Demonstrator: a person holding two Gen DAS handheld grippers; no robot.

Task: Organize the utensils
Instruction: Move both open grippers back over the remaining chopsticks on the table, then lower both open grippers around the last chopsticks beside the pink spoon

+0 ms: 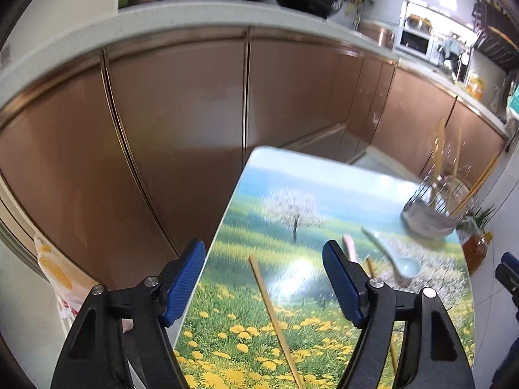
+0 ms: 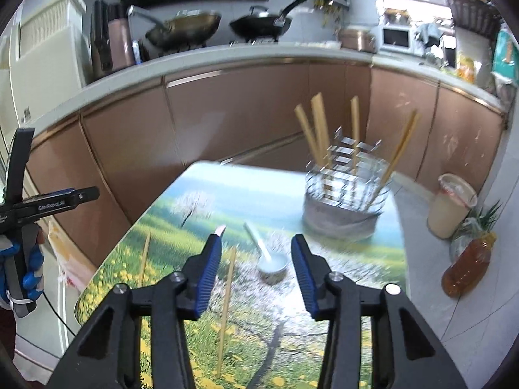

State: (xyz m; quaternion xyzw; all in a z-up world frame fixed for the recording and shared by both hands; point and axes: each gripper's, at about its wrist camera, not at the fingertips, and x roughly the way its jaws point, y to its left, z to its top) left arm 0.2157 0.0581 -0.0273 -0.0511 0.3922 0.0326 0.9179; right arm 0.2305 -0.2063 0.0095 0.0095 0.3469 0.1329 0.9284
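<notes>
Both claws hover above the table [image 2: 373, 291], which carries a printed meadow scene. The left claw [image 1: 264, 278] stands wide, with nothing between its jaws. The right claw [image 2: 256, 269] also stands wide and empty.

Loose utensils on the table:
- Two wooden chopsticks. One chopstick [image 1: 275, 321] lies below the left claw, probably the nearest item to take. The second chopstick [image 2: 227, 308] lies below the right claw.
- One white ceramic spoon [image 2: 267, 256], bowl toward the camera, just ahead of the right claw.
- One pink utensil [image 1: 349, 246], only partly visible beside the left claw's right finger; its kind cannot be determined.

The wire utensil holder [image 2: 345, 194] stands at the far right of the table and sits in a grey base. Four chopsticks stand upright in it, leaning against the wire. The holder is apparently the collection point, so the upright sticks count as sorted.

By this count the task is partly complete.
</notes>
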